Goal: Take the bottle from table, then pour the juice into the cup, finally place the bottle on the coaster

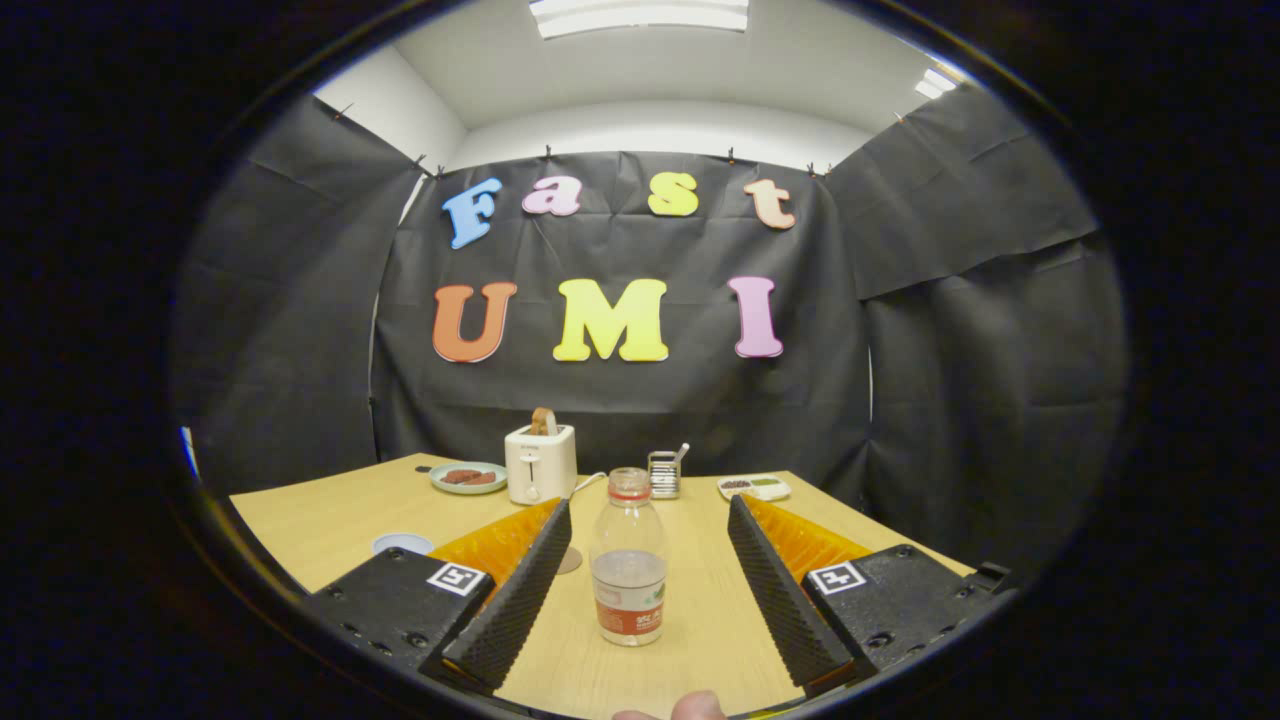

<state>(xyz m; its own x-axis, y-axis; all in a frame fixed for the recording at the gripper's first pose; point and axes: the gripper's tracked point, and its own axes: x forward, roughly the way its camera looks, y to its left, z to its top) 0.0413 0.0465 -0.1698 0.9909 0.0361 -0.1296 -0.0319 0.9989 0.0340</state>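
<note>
claw (640,580) released; bottle (628,560) upright between fingers, gaps either side.

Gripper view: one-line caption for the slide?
Open gripper straddles an upright, partly filled bottle standing untouched on the table.

Bright ceiling panels (640,15); sharp centre; bowed fisheye edges
</note>
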